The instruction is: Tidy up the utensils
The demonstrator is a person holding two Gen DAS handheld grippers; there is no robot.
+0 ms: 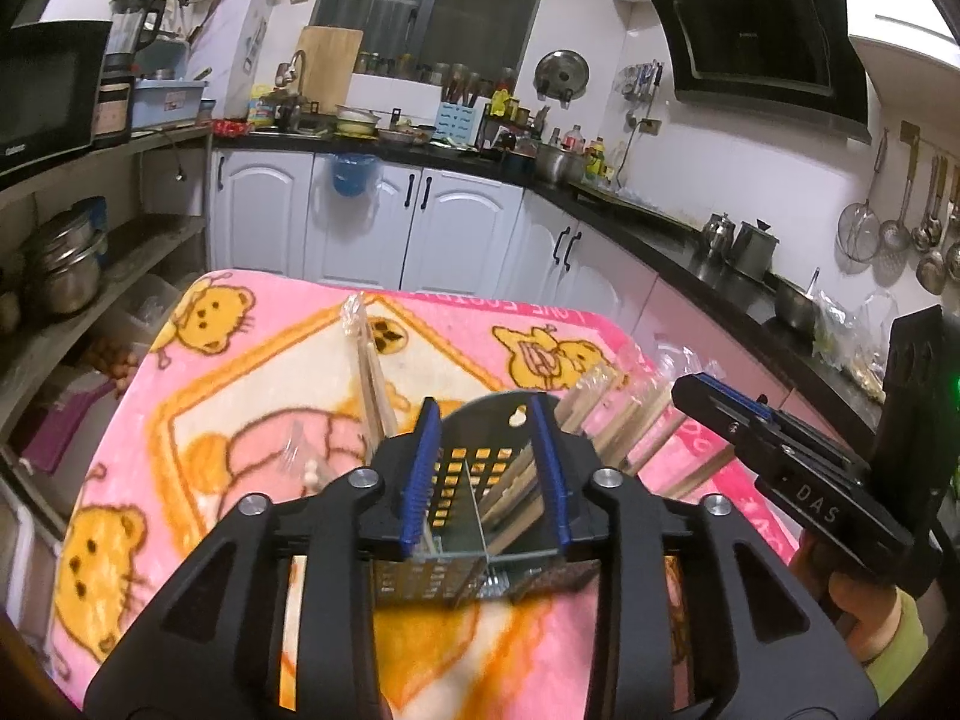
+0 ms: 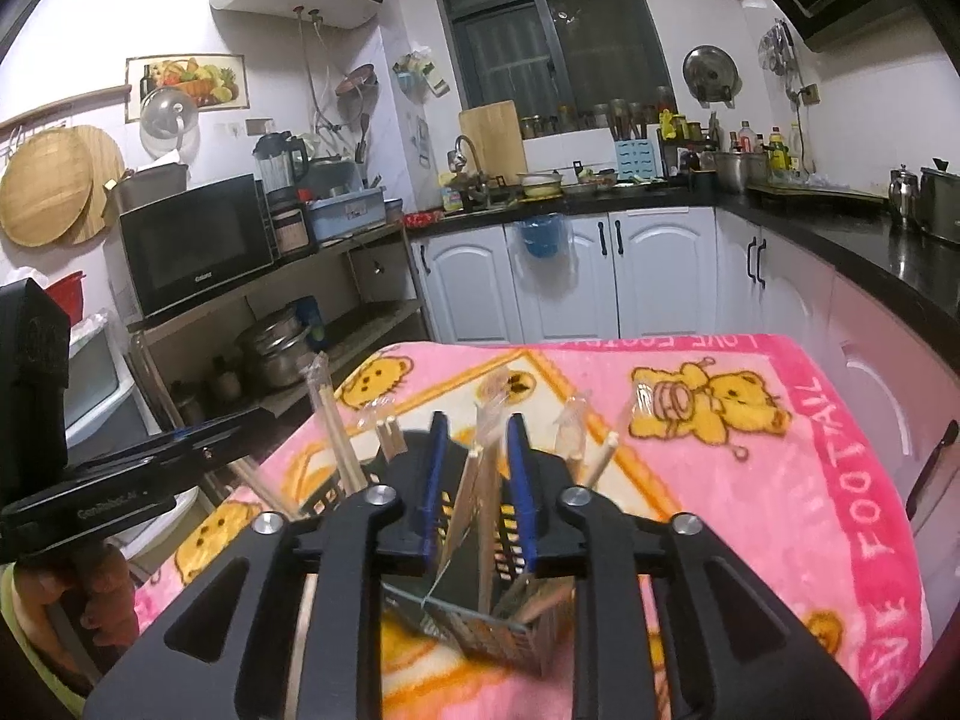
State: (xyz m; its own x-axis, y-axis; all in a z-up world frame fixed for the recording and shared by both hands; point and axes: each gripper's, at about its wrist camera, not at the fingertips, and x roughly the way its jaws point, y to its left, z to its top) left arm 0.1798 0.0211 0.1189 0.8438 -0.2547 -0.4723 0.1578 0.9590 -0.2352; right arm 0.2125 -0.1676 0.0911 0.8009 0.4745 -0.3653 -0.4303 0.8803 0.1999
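Note:
A perforated metal utensil holder [image 1: 468, 585] with a middle divider stands on the pink bear blanket [image 1: 240, 420]. Plastic-wrapped wooden chopsticks [image 1: 600, 402] lean in it, and one pair [image 1: 367, 372] stands apart on its left. My left gripper [image 1: 483, 408] hovers over the holder with its blue pads apart and nothing pressed between them. In the right wrist view, my right gripper [image 2: 478, 420] is also over the holder [image 2: 510, 618]. A wrapped chopstick pair [image 2: 480, 480] stands loose between its parted pads. Each gripper shows in the other's view: the right gripper [image 1: 708, 396] and the left gripper [image 2: 228, 426].
The blanket-covered table [image 2: 750, 480] ends at a far edge before white cabinets [image 1: 360, 228]. A black counter [image 1: 690, 240] with kettles runs along the right. Open shelves with pots [image 1: 66, 276] and a microwave [image 2: 198, 240] stand left. Hands [image 2: 102, 594] hold the gripper handles.

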